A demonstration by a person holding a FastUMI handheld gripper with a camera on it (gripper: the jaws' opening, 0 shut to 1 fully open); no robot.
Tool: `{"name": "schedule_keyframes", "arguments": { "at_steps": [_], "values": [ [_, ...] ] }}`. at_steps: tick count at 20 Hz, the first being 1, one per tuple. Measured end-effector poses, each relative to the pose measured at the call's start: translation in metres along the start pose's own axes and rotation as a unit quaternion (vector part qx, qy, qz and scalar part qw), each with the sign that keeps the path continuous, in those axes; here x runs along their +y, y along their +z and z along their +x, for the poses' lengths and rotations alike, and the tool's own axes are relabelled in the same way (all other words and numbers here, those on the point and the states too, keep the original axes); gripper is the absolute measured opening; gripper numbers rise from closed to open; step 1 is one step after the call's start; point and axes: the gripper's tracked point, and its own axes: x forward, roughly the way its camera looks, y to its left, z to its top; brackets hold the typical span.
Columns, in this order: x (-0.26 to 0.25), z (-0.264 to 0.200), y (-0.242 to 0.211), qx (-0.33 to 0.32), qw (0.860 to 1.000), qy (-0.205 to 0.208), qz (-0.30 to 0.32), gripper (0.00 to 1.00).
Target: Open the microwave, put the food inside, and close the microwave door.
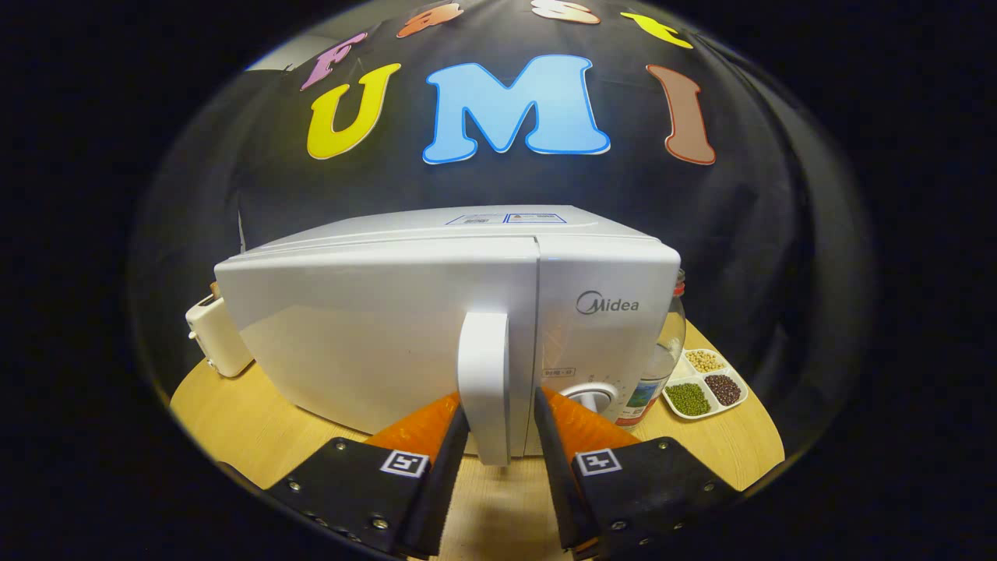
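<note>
tool [501, 427] fingers astride microwave handle [484, 382], door [374, 335] closed

Wooden table [257, 421] (black cloth wall [779, 257])

Microwave: white boxy microwave [374, 327], smooth glossy plastic
Table: round pale table [257, 425], matt wood grain
Jar: clear jar [668, 343], shiny glass

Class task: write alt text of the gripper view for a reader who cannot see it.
The gripper straddles the vertical door handle of a closed white microwave on a wooden table. A divided dish of beans and a glass jar stand beside it.
</note>
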Motion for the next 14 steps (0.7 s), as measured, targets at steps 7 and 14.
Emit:
{"name": "schedule_keyframes", "arguments": {
  "at_steps": [7,14],
  "values": [
    [-0.065,-0.004,0.003,0.020,1.000,-0.009,-0.001,0.05],
    [-0.175,-0.043,-0.041,0.049,0.999,0.003,-0.013,0.05]
  ]
}}
